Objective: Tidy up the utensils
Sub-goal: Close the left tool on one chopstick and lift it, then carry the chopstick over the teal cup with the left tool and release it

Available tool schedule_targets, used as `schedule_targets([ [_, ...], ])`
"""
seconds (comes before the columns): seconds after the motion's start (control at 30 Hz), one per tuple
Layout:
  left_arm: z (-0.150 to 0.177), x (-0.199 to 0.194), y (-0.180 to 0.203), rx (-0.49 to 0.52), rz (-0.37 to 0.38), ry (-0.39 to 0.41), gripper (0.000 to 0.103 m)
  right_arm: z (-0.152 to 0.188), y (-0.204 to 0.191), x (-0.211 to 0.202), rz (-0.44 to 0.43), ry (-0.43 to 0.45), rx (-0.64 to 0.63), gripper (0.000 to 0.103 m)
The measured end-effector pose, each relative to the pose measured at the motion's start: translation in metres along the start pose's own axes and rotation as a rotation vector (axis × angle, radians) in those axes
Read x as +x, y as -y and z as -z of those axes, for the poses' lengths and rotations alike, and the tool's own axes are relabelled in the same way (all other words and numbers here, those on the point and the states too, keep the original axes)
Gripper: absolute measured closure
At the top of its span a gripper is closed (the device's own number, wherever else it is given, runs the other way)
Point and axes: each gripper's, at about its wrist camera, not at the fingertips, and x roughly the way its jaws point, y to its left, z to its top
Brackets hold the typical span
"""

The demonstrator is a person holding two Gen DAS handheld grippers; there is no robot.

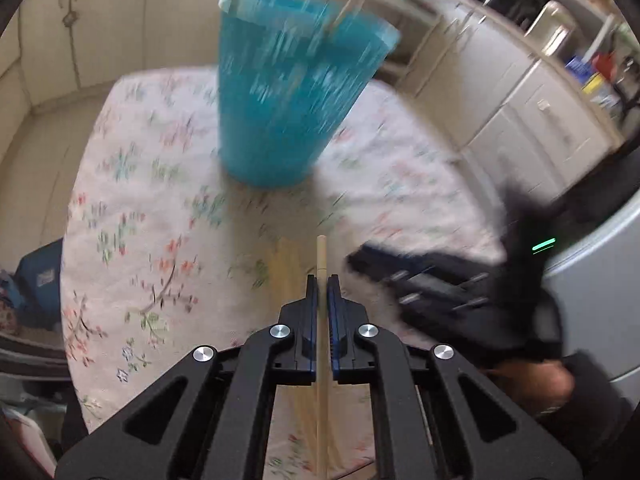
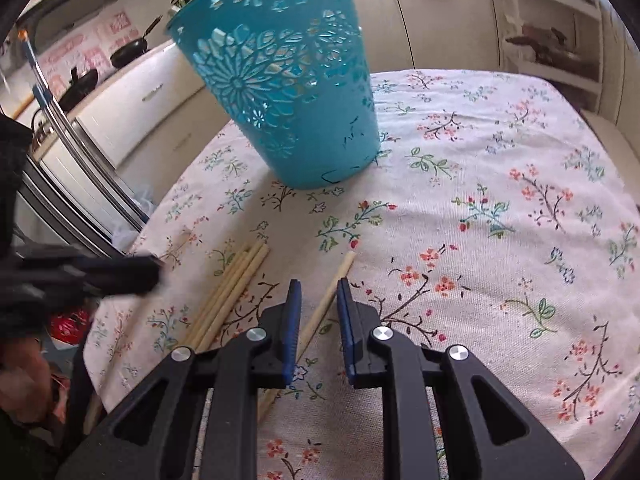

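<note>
A teal openwork basket (image 1: 288,92) (image 2: 280,80) stands upright on the flowered tablecloth (image 2: 480,200). My left gripper (image 1: 322,280) is shut on a single wooden chopstick (image 1: 321,252), whose tip sticks out ahead of the pads, above the cloth. A bundle of several chopsticks (image 2: 232,292) lies near the left edge of the table, and the left gripper (image 2: 148,272) hovers blurred beside it. My right gripper (image 2: 318,292) is open, its fingers on either side of a lone chopstick (image 2: 334,288) that lies on the cloth; the pads do not touch it. In the left wrist view the right gripper (image 1: 376,264) is at the right.
Kitchen cupboards (image 1: 520,120) and a worktop with pans (image 2: 128,52) run along one side of the table. A grey appliance (image 1: 600,280) stands close to the table edge. Open shelves (image 2: 552,40) are behind the far corner. A person's hand (image 2: 24,384) shows at the lower left.
</note>
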Motion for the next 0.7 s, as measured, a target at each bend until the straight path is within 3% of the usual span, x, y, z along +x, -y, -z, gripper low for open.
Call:
schedule_targets([
  [0.07,-0.026,-0.038,0.01,0.007,0.05,0.094,0.098,0.001,0.0,0.0,-0.008,0.001,0.007,0.084],
  [0.17,-0.067,-0.08,0.024,0.022,0.056,0.253,0.098,0.001,-0.002,0.0,-0.001,0.003,0.001,0.084],
  [0.3,-0.117,-0.105,0.031,-0.008,-0.01,0.468,0.098,0.001,-0.001,0.001,-0.006,0.005,0.005,0.084],
  [0.43,-0.157,-0.102,0.031,-0.056,-0.137,0.643,0.098,0.001,0.001,-0.001,-0.006,0.008,0.004,0.084],
  [0.57,-0.18,-0.076,0.023,-0.064,-0.253,0.74,0.098,0.001,0.002,-0.001,-0.011,0.008,0.008,0.084],
  [0.7,-0.191,-0.038,0.016,-0.079,-0.322,0.741,0.098,0.001,0.001,0.0,-0.013,0.008,0.009,0.084],
])
